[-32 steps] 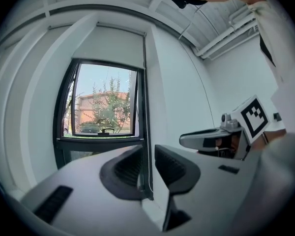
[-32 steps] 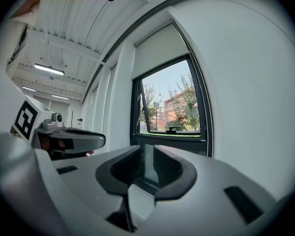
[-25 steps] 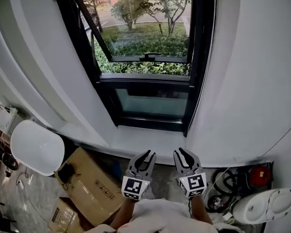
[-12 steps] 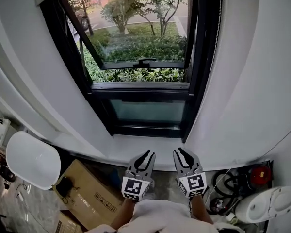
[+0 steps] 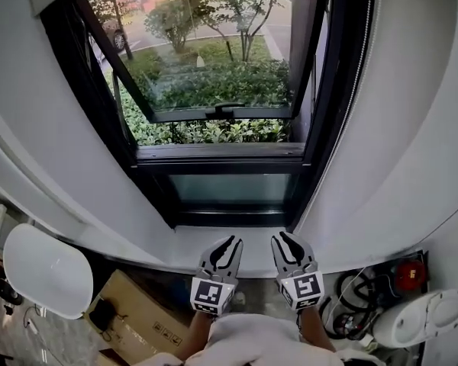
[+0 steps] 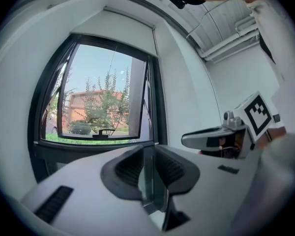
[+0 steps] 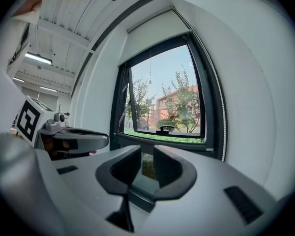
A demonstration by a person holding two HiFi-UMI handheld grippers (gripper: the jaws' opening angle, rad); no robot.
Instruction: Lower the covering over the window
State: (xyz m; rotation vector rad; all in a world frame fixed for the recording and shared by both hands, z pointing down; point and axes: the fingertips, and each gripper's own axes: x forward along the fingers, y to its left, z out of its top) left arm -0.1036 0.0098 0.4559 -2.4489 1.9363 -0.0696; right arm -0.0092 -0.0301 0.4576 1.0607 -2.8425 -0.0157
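Observation:
The black-framed window [image 5: 221,97] stands ahead, its lower sash tilted outward toward trees and hedges. The white blind [image 6: 123,26] is rolled up high above the glass, also seen in the right gripper view [image 7: 155,31]. A bead chain [image 5: 361,52] hangs along the right frame [image 7: 221,125]. My left gripper [image 5: 227,244] and right gripper [image 5: 284,240] hover side by side just short of the white sill [image 5: 191,239]. Both are slightly open with nothing between the jaws. Each shows in the other's view: the right gripper [image 6: 206,139], the left gripper [image 7: 83,139].
White wall panels flank the window on both sides. Below left lie a white rounded object [image 5: 46,269] and a cardboard box [image 5: 133,319]. Below right sit coiled cables [image 5: 351,319], a red item [image 5: 410,275] and a white appliance [image 5: 424,319].
The head view has swung so the window sits larger and lower in the frame. Both grippers keep their place near the sill, jaws about as before.

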